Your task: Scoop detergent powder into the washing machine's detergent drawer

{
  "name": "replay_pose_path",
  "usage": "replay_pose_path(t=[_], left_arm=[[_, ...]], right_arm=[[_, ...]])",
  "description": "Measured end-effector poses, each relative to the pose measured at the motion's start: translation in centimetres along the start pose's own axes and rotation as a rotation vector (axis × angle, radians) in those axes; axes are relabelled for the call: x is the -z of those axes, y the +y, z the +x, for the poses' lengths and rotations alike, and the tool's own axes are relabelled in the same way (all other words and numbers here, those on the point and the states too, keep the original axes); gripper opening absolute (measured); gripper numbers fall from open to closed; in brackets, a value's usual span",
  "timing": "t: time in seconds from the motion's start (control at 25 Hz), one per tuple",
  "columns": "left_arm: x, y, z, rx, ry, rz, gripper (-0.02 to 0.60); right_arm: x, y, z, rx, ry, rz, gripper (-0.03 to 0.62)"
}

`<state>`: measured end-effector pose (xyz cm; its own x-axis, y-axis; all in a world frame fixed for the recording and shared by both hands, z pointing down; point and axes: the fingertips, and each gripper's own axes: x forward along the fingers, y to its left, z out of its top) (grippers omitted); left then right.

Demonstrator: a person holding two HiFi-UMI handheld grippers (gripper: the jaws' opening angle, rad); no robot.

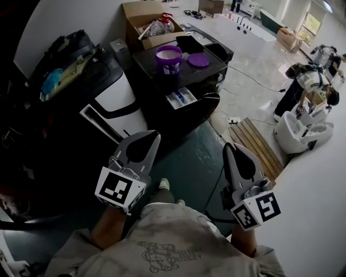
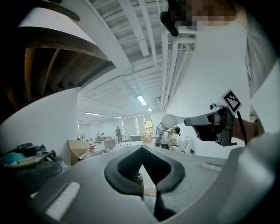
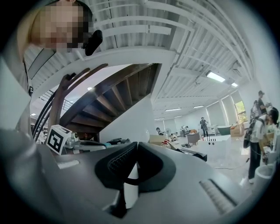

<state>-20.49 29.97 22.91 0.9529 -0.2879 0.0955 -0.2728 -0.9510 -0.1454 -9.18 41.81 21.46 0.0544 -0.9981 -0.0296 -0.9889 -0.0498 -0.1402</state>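
Right now both grippers hang in the air in front of the person's torso, well apart from the washing machine [image 1: 149,65].

- Left gripper [image 1: 156,134]: jaws clenched tip to tip, nothing between them; its own view confirms this.
- Right gripper [image 1: 229,146]: also clenched, tips touching, empty. It sits at 3 o'clock of the left one, with a clear gap between them.
- Washing machine: black, at 12 o'clock of the grippers in the head view.
- Detergent drawer [image 1: 181,98]: pulled out of the machine's front on the 6 o'clock side, with white and blue compartments showing.
- Purple tub [image 1: 168,59]: upright and uncovered on the machine top, with pale contents visible.
- Purple lid [image 1: 198,59]: flat on the machine top, just beside the tub at its 3 o'clock.
- White-and-black appliance [image 1: 115,99]: at 9 o'clock of the machine.
- Cardboard box [image 1: 141,13]: open, behind the machine at 11 o'clock.
- Wooden pallet [image 1: 257,144]: on the floor at 4 o'clock of the machine.
- People [image 1: 312,80]: far off at 2 o'clock.
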Motion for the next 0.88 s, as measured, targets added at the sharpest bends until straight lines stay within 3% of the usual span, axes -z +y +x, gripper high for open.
replay_pose_path(t=[0.32,0.52,0.88], left_arm=[[0.2,0.4,1.6,0.001,-0.031,-0.023,0.000],[0.8,1.6,3.2,0.002,-0.007,-0.025,0.000],[2.1,7.2,8.3,0.009,0.019,-0.034,0.000]], right_arm=[[0.5,-1.6,0.4,0.018,0.015,0.000,0.031],[0.8,-2.8,2.3,0.020,0.027,0.002,0.031],[1.3,-5.8,9.7,0.009,0.048,0.020,0.031]])
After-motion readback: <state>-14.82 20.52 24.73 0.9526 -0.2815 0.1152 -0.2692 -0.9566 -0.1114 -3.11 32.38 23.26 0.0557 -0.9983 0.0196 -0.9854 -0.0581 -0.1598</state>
